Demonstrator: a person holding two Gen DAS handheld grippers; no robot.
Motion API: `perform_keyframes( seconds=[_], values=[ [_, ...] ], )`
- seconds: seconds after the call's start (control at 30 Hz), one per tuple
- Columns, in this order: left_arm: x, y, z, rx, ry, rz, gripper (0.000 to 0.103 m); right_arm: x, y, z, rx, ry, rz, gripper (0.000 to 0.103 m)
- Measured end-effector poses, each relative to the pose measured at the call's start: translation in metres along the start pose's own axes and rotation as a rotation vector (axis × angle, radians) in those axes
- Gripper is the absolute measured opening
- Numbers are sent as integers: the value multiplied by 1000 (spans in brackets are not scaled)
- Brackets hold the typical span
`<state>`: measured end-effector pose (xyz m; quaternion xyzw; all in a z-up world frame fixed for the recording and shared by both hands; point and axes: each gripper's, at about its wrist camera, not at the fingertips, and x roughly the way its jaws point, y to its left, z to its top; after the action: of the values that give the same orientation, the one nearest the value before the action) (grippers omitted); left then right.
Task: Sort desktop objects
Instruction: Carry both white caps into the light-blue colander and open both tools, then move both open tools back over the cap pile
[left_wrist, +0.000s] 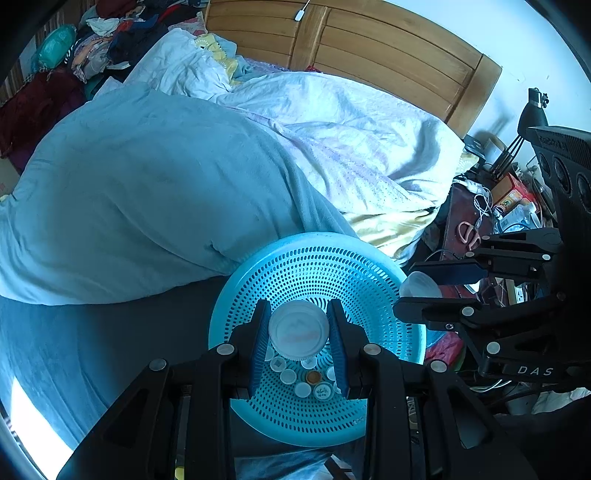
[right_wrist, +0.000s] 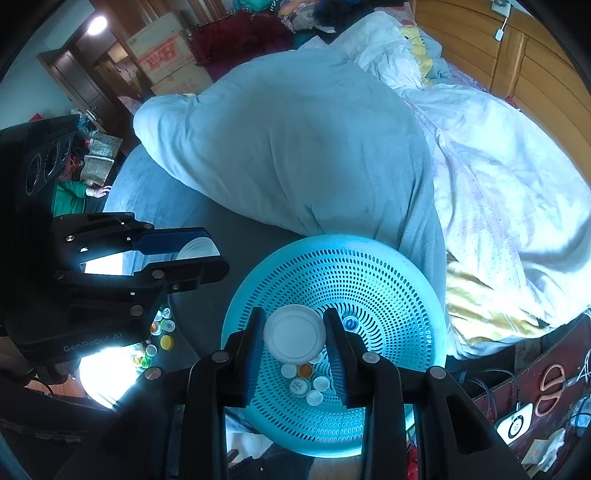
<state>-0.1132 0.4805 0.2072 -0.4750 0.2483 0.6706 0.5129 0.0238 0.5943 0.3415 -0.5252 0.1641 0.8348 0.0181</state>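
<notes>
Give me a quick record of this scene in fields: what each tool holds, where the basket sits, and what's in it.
left tool: shut on a white lid, above the basket
right tool: shut on a second white lid, also above the basket
basket: blue perforated, on the bed beside the blue blanket
basket contents: small bottle caps, mostly white, one orange
outside basket: more caps on the dark surface

One perforated blue basket (right_wrist: 388, 295), two large white lids (left_wrist: 298, 329) (right_wrist: 294, 334), one pair of scissors (right_wrist: 550, 384), several small bottle caps (right_wrist: 300, 386).
</notes>
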Motion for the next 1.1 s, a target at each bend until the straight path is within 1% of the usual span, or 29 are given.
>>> perform_keyframes(
  seconds=[0.03, 0.07, 0.1, 0.13, 0.17, 0.43, 0.57, 0.63, 0.73, 0.8, 0.93, 1.0, 1.1],
  values=[
    [0, 1, -1, -3, 1, 1, 27, 1, -1, 0, 1, 3, -4, 37],
    [1, 2, -1, -7, 4, 4, 30, 1, -1, 0, 3, 5, -9, 49],
    [1, 3, -2, -11, 5, 11, 40, 1, -1, 0, 5, 0, -15, 60],
    [1, 5, -4, -16, 1, 19, 51, 0, -1, 0, 7, -5, -21, 62],
    [0, 7, -6, -23, -3, 24, 53, -1, -1, 0, 8, -6, -25, 62],
    [-5, 33, -27, -85, -2, 39, 54, 7, 20, 0, -21, 12, -16, 63],
    [-12, 58, -51, -146, -8, 48, 54, 16, 44, 3, -66, 28, 3, 66],
    [-14, 80, -70, -195, -6, 70, 54, 23, 58, 4, -92, 39, 13, 67],
    [-14, 124, -113, -285, 5, 131, 54, 40, 87, 5, -140, 71, 34, 70],
    [-13, 160, -150, -357, 22, 177, 54, 52, 104, 4, -171, 91, 41, 71],
    [-13, 253, -249, -524, 73, 255, 54, 83, 148, -3, -213, 145, 52, 73],
    [-19, 302, -299, -596, 79, 286, 54, 99, 168, -9, -217, 175, 56, 73],
    [-30, 365, -361, -615, 48, 324, 54, 133, 204, -27, -220, 245, 61, 74]
  ],
)
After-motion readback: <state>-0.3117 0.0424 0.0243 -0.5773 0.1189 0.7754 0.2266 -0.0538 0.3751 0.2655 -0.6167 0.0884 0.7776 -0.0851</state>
